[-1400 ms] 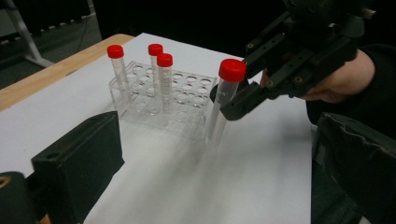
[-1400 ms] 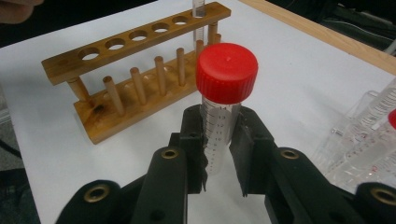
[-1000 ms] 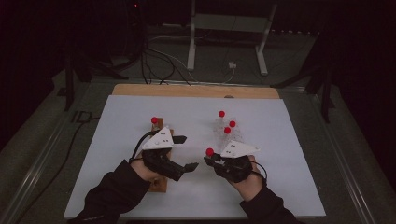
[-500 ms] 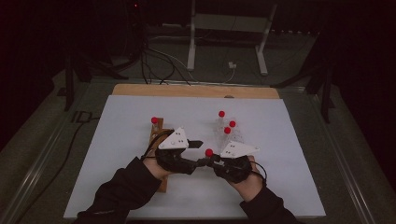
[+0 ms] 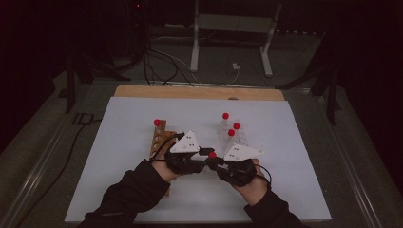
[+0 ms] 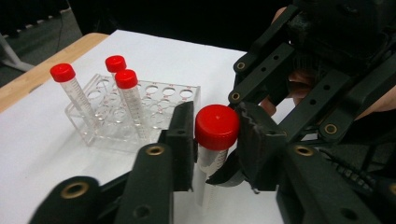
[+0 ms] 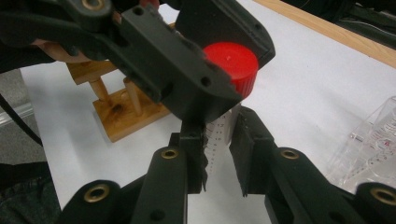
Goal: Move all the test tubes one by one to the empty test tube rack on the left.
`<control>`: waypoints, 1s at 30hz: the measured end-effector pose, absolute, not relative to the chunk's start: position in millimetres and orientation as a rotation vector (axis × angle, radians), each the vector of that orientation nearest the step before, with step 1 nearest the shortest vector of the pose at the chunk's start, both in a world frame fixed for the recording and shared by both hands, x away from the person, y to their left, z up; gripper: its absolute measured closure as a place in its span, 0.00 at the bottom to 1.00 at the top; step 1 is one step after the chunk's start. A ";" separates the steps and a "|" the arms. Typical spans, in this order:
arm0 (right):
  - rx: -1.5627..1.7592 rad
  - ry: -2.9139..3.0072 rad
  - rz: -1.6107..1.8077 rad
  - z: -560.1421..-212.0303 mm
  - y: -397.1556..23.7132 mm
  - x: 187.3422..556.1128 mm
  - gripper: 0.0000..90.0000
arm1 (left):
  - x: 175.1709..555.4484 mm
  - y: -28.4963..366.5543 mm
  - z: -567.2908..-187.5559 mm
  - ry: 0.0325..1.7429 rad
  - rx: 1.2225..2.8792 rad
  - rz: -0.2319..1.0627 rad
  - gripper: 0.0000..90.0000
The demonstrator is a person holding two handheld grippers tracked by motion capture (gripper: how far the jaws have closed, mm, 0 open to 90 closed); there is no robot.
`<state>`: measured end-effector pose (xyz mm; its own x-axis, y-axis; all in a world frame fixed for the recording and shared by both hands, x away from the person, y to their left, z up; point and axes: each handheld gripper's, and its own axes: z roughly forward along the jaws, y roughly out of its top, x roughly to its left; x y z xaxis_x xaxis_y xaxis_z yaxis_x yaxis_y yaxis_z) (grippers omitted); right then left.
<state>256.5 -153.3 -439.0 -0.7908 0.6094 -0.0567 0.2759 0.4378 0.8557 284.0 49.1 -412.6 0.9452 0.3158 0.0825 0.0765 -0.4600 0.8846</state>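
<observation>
From the high view, a white sheet (image 5: 285,142) covers the table, with a pale wooden strip (image 5: 199,92) along its far edge. The left gripper (image 5: 202,159) and the right gripper (image 5: 214,164) meet nose to nose near the middle, each topped by a grey three-cornered plate. Between them stands a tube (image 5: 212,155), seen here as a small red cap. A slim wooden rack (image 5: 159,140) with a row of round holes lies just left of the left gripper and carries one red-capped tube at its far end. A clear plastic rack (image 5: 233,135) with three red-capped tubes stands just beyond the right gripper.

In the left gripper view, the left gripper (image 6: 215,140) has just been closing, and its matte black jaws now pinch the tube's round, smooth red cap (image 6: 217,127) from both sides. The tube's clear body with printed marks hangs below it. The right gripper's black linkage, studded with brass rivets, crowds in from the right. Behind, the clear rack (image 6: 140,116) is a box of round holes holding three upright, slim, graduated tubes.

In the right gripper view, the right gripper (image 7: 219,154) is clamped on the tube's clear, graduated body (image 7: 218,135), one toothed pad showing a saw-edged face. The left gripper grips the red cap above. The wooden rack (image 7: 123,112) has a flat base and turned dowel posts
</observation>
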 end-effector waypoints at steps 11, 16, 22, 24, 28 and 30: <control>0.764 2.341 1.296 -439.7 -153.7 257.8 0.83 | 285.0 50.1 -412.3 0.280 2.041 0.290 0.80; 0.764 2.337 1.297 -439.5 -153.8 257.4 0.78 | 286.0 54.3 -410.8 0.286 2.030 0.294 0.80; 0.767 2.312 1.303 -437.0 -158.1 257.0 0.67 | 285.7 61.0 -404.8 0.294 2.019 0.314 0.80; 0.763 2.299 1.311 -435.7 -160.4 257.3 0.63 | 286.0 63.8 -402.6 0.293 2.020 0.331 0.80; 0.765 2.286 1.341 -433.1 -165.0 257.2 0.53 | 287.0 70.4 -398.0 0.307 2.006 0.349 0.80; 0.767 2.287 1.342 -432.1 -166.6 257.1 0.48 | 287.3 73.8 -395.8 0.312 2.001 0.358 0.80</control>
